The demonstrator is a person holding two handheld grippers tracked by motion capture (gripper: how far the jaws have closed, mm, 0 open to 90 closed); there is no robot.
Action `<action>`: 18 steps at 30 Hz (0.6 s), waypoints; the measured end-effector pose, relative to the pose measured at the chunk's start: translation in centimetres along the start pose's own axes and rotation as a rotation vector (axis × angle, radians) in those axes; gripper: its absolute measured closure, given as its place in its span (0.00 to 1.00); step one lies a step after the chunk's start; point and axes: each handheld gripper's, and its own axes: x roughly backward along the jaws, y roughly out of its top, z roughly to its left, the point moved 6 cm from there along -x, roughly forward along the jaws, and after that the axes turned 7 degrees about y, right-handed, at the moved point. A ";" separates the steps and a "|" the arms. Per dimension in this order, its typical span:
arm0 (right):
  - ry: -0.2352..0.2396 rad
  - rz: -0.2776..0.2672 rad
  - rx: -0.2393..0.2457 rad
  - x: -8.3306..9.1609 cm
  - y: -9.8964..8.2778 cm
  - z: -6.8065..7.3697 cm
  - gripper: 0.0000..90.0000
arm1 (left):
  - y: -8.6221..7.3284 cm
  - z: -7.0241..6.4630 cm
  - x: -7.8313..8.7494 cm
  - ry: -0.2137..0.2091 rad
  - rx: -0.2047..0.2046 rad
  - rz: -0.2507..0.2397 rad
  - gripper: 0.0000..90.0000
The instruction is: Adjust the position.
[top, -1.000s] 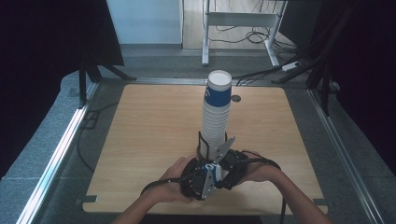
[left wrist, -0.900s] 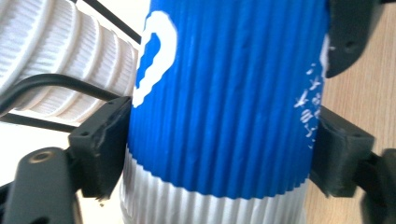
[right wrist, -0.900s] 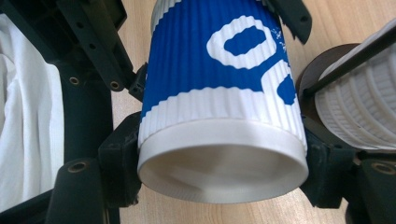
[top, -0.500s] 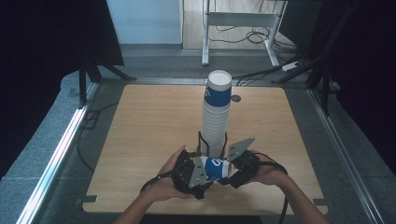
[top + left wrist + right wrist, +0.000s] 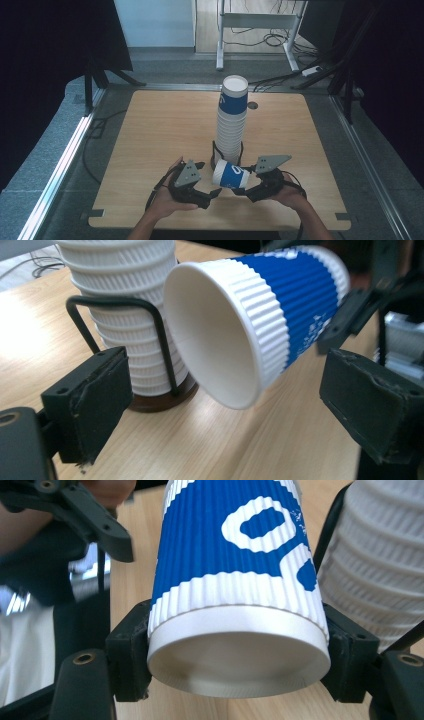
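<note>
A tall stack of white ribbed paper cups [image 5: 232, 122] topped by a blue one stands in a black wire holder [image 5: 215, 152] at the table's middle. My right gripper [image 5: 248, 180] is shut on the base end of a single blue-and-white cup [image 5: 227, 175], which lies sideways above the table with its mouth toward the left. In the right gripper view both pads [image 5: 131, 655] press the cup [image 5: 230, 540]. My left gripper [image 5: 210, 178] stands open just left of the cup's mouth [image 5: 210, 335]. Its jaws have just been closing slightly, with nothing touching them. The stack [image 5: 125, 300] is behind.
The wooden table [image 5: 160, 125] has a small round cable hole [image 5: 252, 105] behind the stack. Black stands and curtains flank both sides. A white frame [image 5: 260, 20] and cables are on the floor beyond the far edge.
The left gripper let go of the single cup and drew away to the left. The right gripper carried the cup a little to the right, tipped fully sideways.
</note>
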 end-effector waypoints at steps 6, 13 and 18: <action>-0.007 -0.126 -0.026 -0.3 0.1 0.0 0.31 | 0.5 0.6 0.5 0.003 0.076 -0.025 0.09; -0.032 -0.230 -0.046 -0.8 -0.3 -0.1 0.31 | -0.6 1.0 0.5 -0.042 0.160 -0.020 0.09; -0.035 -0.319 -0.055 -0.8 -0.3 0.0 0.31 | -1.0 1.2 0.3 -0.074 0.221 -0.032 0.09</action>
